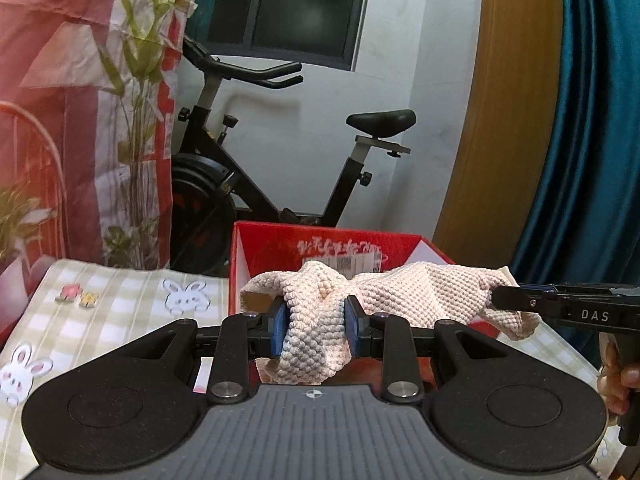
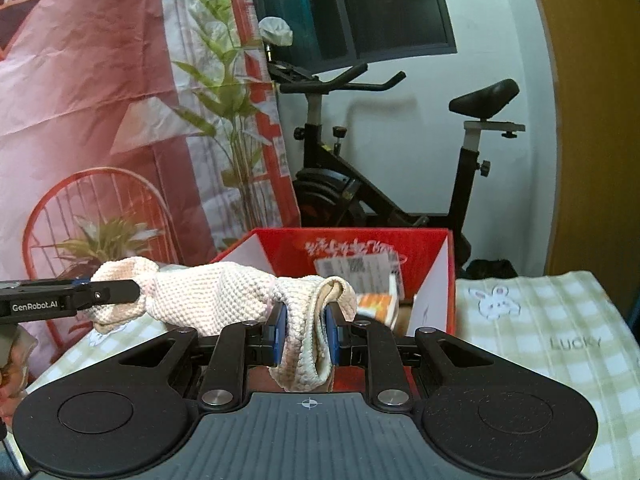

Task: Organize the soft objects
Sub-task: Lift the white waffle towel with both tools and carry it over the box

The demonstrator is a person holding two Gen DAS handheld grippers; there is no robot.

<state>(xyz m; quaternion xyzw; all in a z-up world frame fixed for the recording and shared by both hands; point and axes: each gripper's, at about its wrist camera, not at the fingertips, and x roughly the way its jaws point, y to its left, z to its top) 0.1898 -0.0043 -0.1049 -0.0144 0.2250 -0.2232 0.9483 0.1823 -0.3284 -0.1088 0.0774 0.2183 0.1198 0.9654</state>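
Both jaws pinch knit cloth [image 1: 316,332]; "DAS" marks right gripper [image 1: 496,300], "GenRobot.AI" left gripper [image 2: 136,290].

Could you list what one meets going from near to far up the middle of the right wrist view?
Right gripper shut on the knitted cloth → red box with packets inside → exercise bike → white wall with a dark window.

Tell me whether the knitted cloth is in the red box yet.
Out: the knitted cloth hangs between both grippers' jaws, in front of the red box.
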